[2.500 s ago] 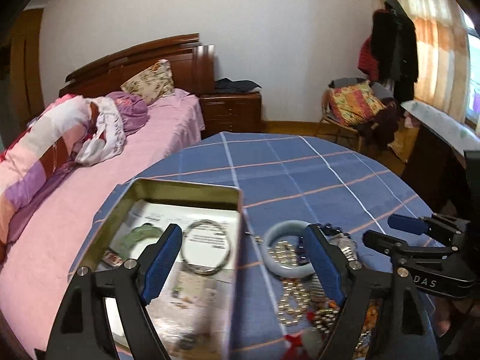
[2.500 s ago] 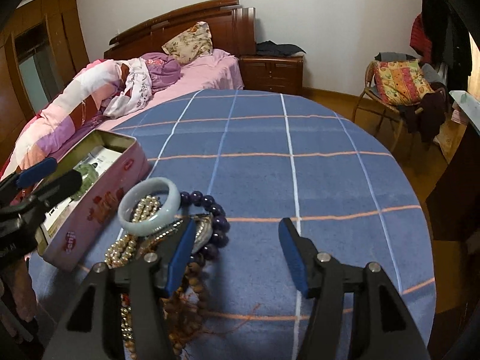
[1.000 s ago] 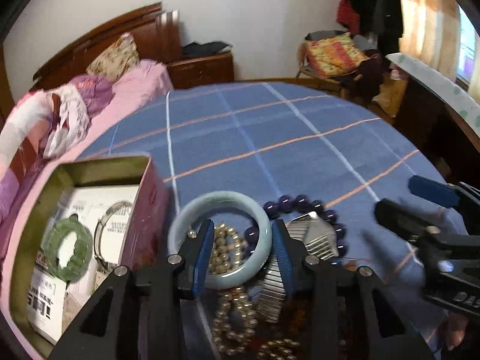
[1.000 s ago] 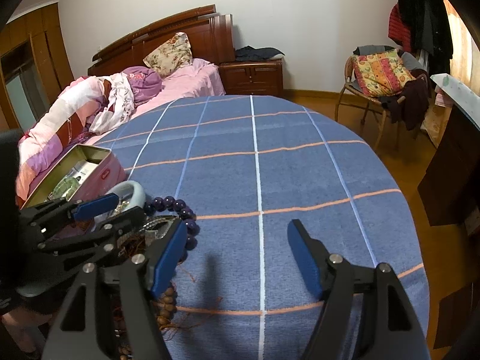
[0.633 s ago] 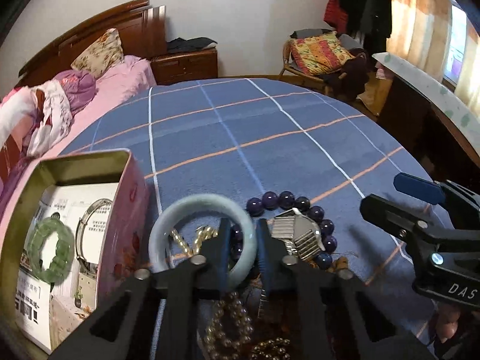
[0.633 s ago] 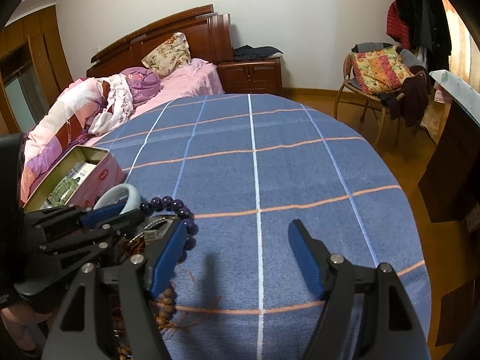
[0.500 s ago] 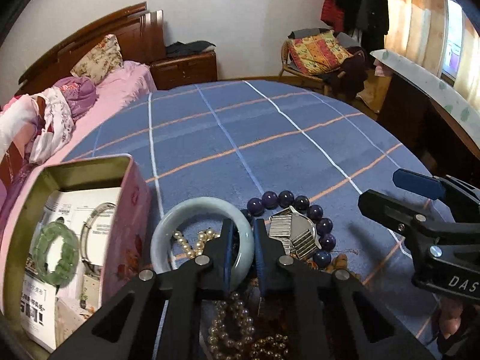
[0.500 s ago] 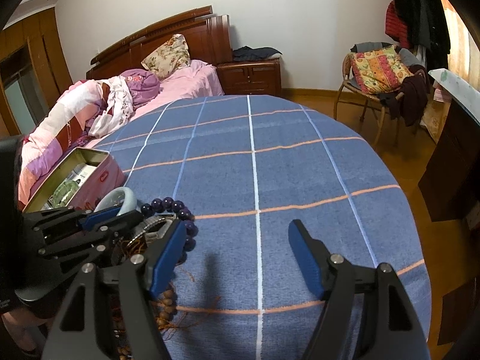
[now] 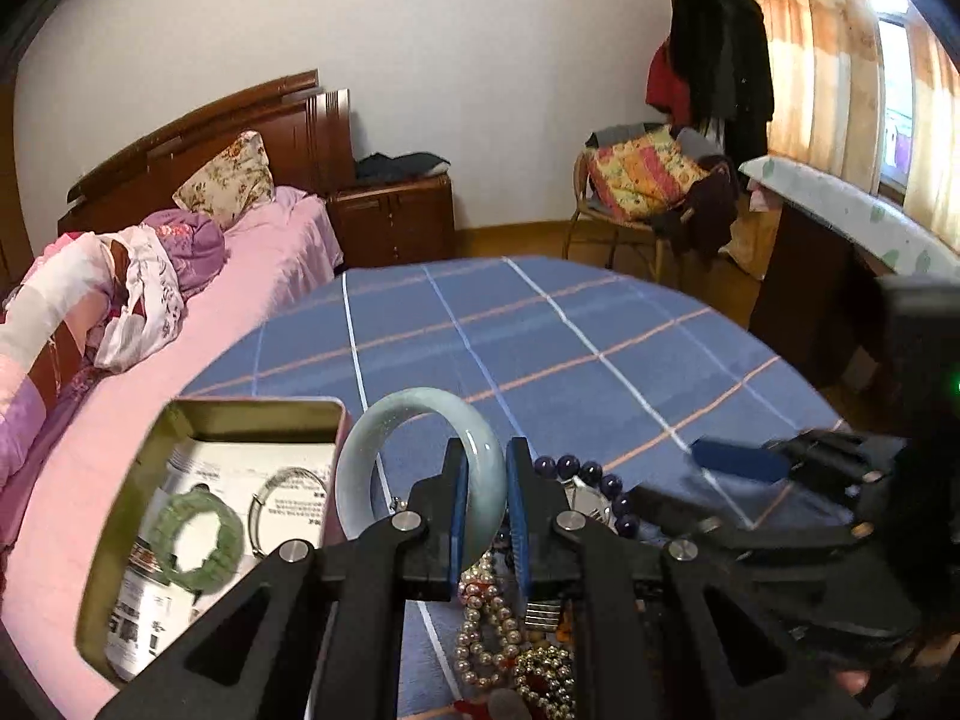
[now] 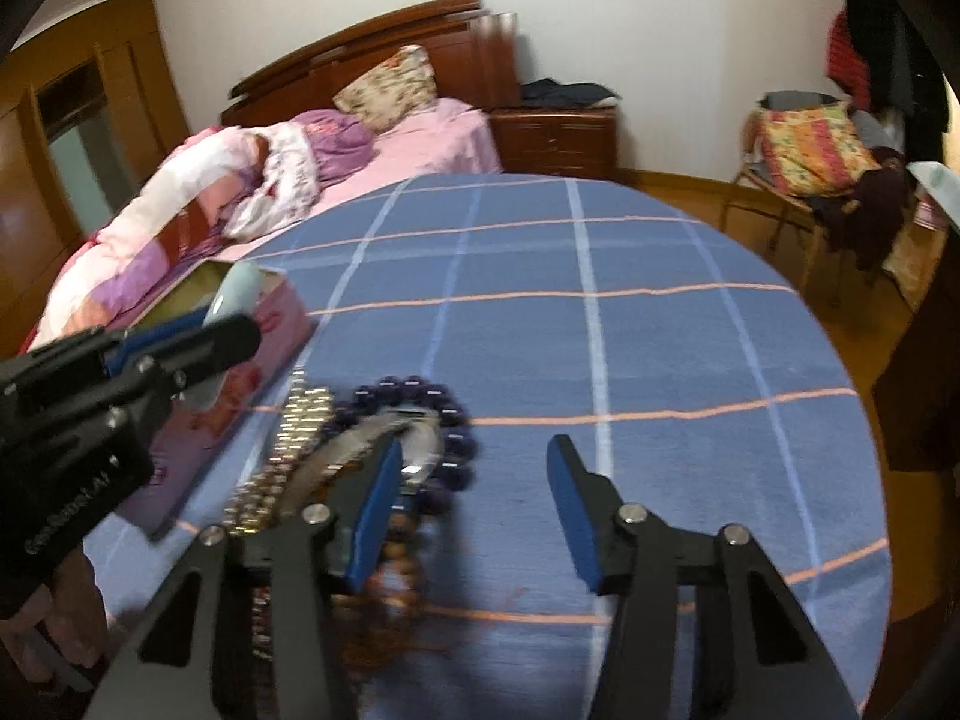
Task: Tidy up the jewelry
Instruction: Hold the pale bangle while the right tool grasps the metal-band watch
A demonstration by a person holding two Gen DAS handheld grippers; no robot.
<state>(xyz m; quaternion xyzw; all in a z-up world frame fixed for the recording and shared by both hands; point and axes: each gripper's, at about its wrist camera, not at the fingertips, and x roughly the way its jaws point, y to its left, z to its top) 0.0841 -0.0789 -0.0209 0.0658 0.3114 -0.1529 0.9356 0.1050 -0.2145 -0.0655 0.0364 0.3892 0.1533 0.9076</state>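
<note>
I have the pale jade bangle (image 9: 420, 456) clamped by its right side between the blue pads of my left gripper (image 9: 485, 516), lifted clear of the blue checked tablecloth (image 9: 540, 336). At nine o'clock from it sits the open tin (image 9: 180, 414), with a green bead bracelet (image 9: 195, 531) and a thin silver bangle (image 9: 288, 507) inside. At five o'clock lies the jewelry heap: purple bead bracelet (image 10: 444, 414), metal watch (image 10: 390, 438), pearl strands (image 9: 486, 630). My right gripper (image 10: 474, 516) has just been narrowing, its jaws apart, nothing pinched between them.
</note>
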